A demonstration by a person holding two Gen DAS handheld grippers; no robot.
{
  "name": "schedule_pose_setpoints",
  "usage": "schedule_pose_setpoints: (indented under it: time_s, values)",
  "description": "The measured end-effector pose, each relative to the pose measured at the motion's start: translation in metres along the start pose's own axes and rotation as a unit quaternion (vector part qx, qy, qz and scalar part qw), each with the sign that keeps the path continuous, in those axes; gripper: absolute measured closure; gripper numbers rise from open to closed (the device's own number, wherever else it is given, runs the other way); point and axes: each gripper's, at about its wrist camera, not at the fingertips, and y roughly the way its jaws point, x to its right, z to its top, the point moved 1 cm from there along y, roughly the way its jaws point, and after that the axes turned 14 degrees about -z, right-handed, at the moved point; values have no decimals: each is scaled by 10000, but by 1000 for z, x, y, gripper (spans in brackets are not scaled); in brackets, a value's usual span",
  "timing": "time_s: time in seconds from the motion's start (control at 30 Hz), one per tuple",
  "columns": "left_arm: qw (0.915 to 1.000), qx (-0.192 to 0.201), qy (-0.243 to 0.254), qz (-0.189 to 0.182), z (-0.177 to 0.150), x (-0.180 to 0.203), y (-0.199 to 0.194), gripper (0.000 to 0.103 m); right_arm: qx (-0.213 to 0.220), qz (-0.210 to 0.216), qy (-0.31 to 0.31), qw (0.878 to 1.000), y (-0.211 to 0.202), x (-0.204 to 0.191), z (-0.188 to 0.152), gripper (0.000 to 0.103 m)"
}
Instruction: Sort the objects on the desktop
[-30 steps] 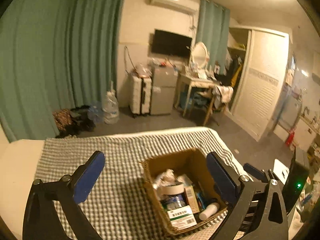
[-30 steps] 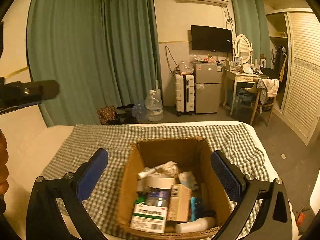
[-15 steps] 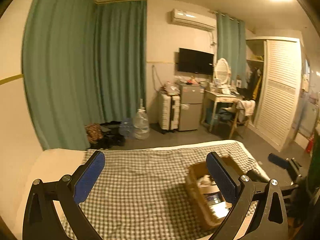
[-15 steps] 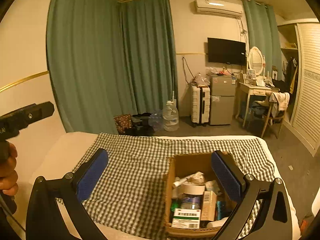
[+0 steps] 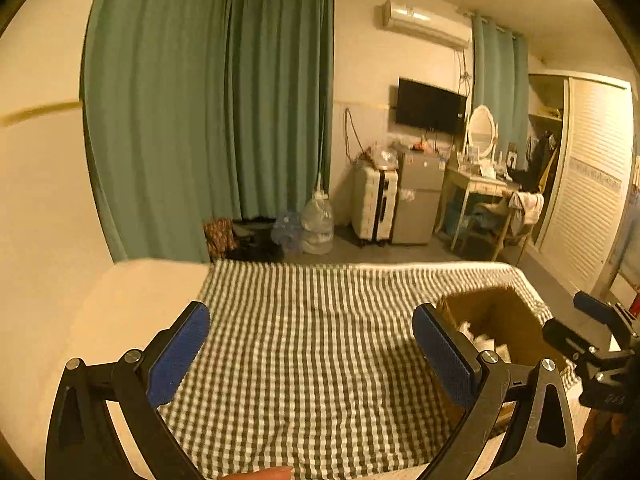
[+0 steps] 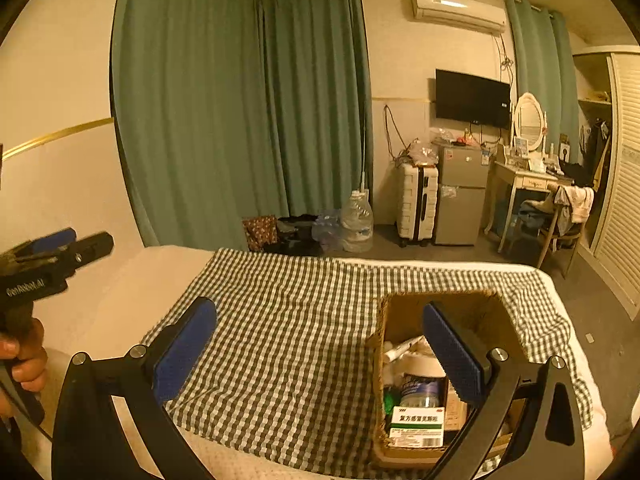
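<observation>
A brown cardboard box stands on the checked cloth at the right. It holds a green-and-white medicine carton, a jar with a white lid, a white tube and other small items. My right gripper is open and empty, its right finger over the box. My left gripper is open and empty over bare cloth, with the box to its right. The right gripper shows at that view's right edge, and the left gripper at the right view's left edge.
The cloth covers a cream bed that reaches the left wall. Beyond it are green curtains, water bottles, a white suitcase, a small fridge, a dressing table with chair and a louvred wardrobe.
Both grippers have swung left and pulled back. The box has slid from the middle to the right in both views. Both stay open.
</observation>
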Motion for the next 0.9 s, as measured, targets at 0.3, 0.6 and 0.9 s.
schedule_pose_setpoints:
  time_s: [0.3,0.6,0.9]
  values:
    - [9983,-547,-159,122,-61,-17,69,0,-348,-83,-38,9994,53,2,-43,0]
    - [9968,-773,-149,148,-82,-27,92,0,-582,-30,-81,9983,79,-1,-56,0]
    - [9970,-726,-147,229,-82,-30,90,0,-645,-50,-50,9979,83,-1,-62,0]
